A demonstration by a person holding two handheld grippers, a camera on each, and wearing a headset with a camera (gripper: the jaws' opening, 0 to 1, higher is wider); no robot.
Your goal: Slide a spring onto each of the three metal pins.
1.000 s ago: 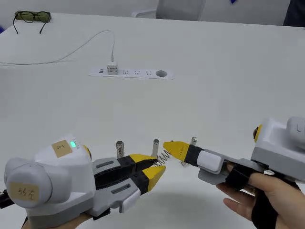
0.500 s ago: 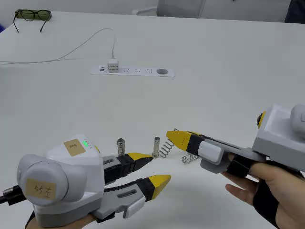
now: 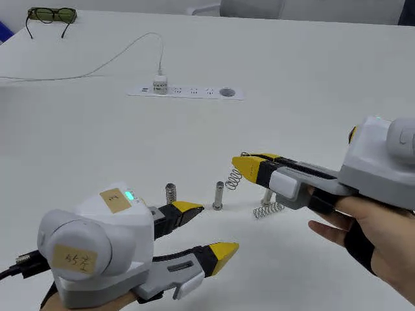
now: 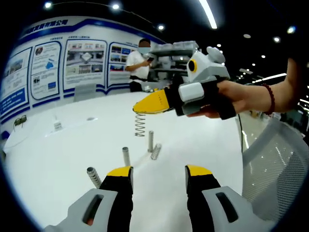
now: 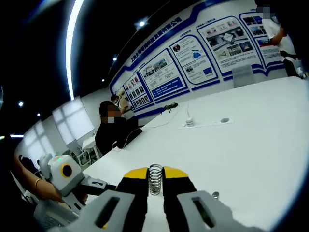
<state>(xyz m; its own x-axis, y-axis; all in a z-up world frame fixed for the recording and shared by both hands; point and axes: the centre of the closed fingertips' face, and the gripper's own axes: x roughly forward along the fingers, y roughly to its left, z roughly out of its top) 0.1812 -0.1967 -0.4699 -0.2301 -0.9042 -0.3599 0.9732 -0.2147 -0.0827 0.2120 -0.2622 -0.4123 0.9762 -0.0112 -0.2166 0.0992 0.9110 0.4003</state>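
One white table (image 3: 311, 84) carries two grippers: the left gripper (image 3: 216, 227) spreads empty, and the right gripper (image 3: 240, 166) pinches the hanging spring (image 3: 233, 179). Three pins (image 3: 218, 194) stand upright. Of three springs, the fitted spring (image 3: 170, 194) sleeves the leftmost pin (image 3: 170, 186), and the loose spring (image 3: 269, 209) lies beside the rightmost pin (image 3: 266, 196).

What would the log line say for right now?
right claw: shut on silver coil spring | left claw: open | middle silver metal pin: bare

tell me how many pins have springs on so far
One done: the left pin carries a spring. In hand: the right gripper, jaws shut, holds a second spring near the bare middle pin. Left: that pin and the third pin; a loose spring lies beside it. The left gripper is open.
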